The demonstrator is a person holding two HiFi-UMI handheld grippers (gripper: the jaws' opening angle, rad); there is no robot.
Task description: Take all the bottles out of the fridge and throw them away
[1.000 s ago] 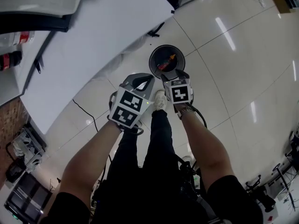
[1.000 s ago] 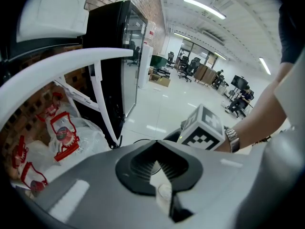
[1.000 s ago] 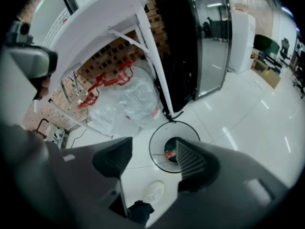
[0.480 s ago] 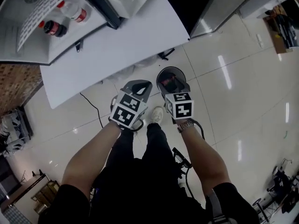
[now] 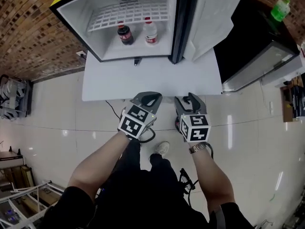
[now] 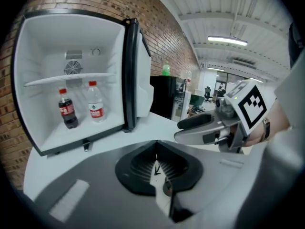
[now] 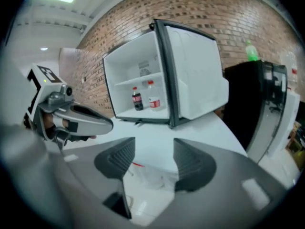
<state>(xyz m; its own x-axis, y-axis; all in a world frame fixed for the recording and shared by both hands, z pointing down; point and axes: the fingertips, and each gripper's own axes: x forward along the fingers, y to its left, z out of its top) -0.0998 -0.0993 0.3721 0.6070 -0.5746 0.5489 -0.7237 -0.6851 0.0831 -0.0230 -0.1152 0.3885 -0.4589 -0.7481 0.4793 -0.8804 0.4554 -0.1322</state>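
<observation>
Two bottles (image 5: pixel 125 34) in fridge (image 5: pixel 157 51), left gripper (image 6: pixel 155 151) jaws together, unclear overhead

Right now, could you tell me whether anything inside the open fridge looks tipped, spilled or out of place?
Nothing stands out: the cola bottle and the water bottle stand upright side by side on the floor of the fridge, under the wire shelf, with no spill visible.

brick wall (image 5: pixel 28 27) | glossy pale tile floor (image 5: pixel 57 113) | ceiling strip light (image 6: pixel 227 40) | black cabinet (image 5: pixel 248 37)
</observation>
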